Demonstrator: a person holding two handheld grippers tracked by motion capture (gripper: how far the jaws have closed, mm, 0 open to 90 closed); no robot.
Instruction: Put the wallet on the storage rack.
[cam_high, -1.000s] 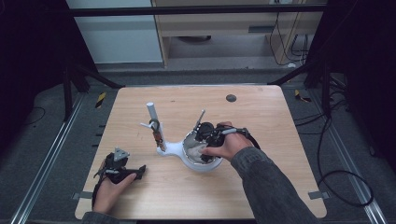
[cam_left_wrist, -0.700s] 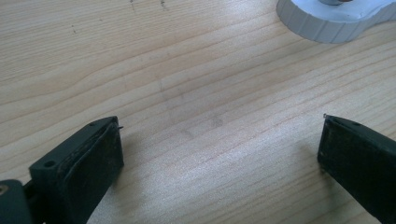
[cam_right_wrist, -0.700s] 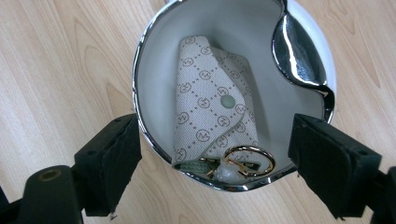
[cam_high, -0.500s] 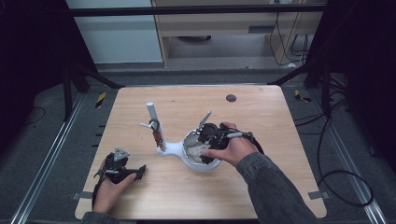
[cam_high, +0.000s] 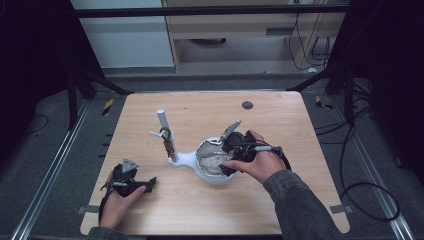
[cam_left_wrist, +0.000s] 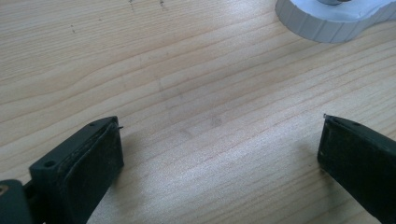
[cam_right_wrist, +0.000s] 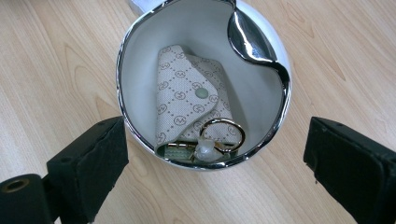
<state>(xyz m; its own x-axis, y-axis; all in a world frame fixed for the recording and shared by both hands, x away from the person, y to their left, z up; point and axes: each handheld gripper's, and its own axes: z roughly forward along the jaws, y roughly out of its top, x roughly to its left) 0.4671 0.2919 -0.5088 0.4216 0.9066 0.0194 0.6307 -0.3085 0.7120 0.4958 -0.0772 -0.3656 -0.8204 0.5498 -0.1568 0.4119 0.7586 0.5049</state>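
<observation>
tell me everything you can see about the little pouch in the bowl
The pouch is small and flat, of cream woven-looking fabric printed with a repeating circled-letter pattern and dotted diamond lines. Its pointed flap is closed with a pale green snap. A gold ring and a cloudy clear charm show at its lower end. It lies tilted inside the white bowl, resting against the inner wall below the chrome rim. The open right gripper hovers over the bowl, not touching the pouch.

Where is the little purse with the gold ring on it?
The purse lies inside the white bowl, in the right gripper view between the open jaws of the right gripper. In the high view, that bowl sits mid-table, right of the white post.
</observation>
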